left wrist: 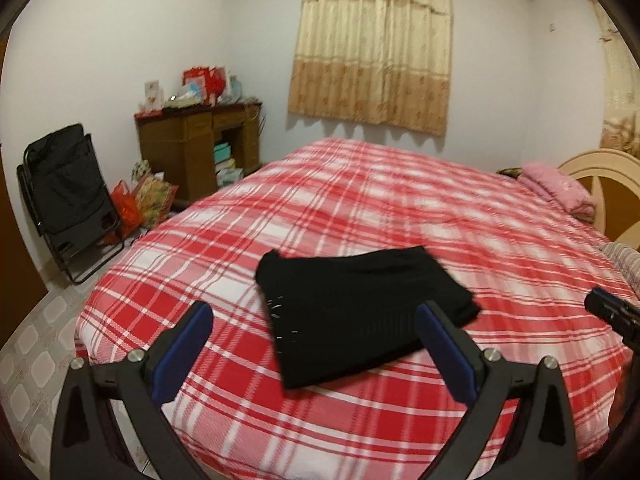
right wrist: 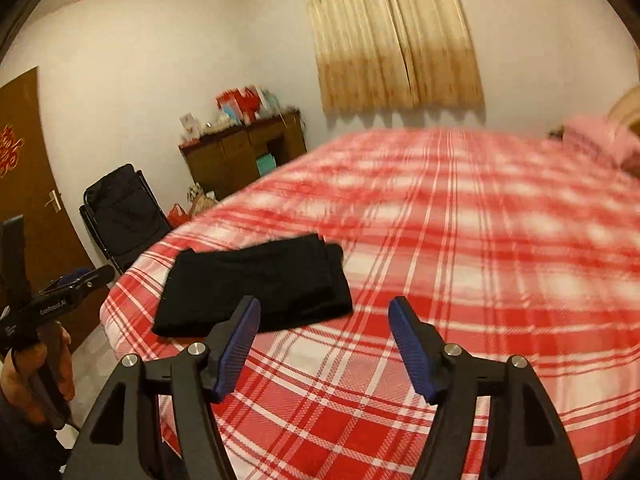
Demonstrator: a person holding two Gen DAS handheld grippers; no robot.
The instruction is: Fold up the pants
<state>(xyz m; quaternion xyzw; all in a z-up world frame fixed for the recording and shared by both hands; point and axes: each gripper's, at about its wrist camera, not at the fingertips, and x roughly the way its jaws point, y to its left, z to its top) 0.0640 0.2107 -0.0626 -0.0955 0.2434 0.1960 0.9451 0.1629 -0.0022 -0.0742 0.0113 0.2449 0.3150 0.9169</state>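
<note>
Black pants (left wrist: 356, 312) lie folded into a compact rectangle on the red and white plaid bed (left wrist: 360, 208), near its front left corner. My left gripper (left wrist: 316, 316) is open and empty, held above the bed just in front of the pants. In the right wrist view the folded pants (right wrist: 256, 284) lie ahead and to the left. My right gripper (right wrist: 324, 312) is open and empty above the plaid bedspread (right wrist: 460, 240), to the right of the pants. The left gripper (right wrist: 72, 284) shows at that view's left edge, the right gripper (left wrist: 612, 312) at the left wrist view's right edge.
A wooden desk (left wrist: 200, 148) with boxes on top stands against the far wall. A black folding chair (left wrist: 68, 196) and red bags (left wrist: 132, 204) are on the floor left of the bed. A pink pillow (left wrist: 556, 188) and headboard (left wrist: 600, 176) are at right. A curtain (left wrist: 372, 48) hangs behind.
</note>
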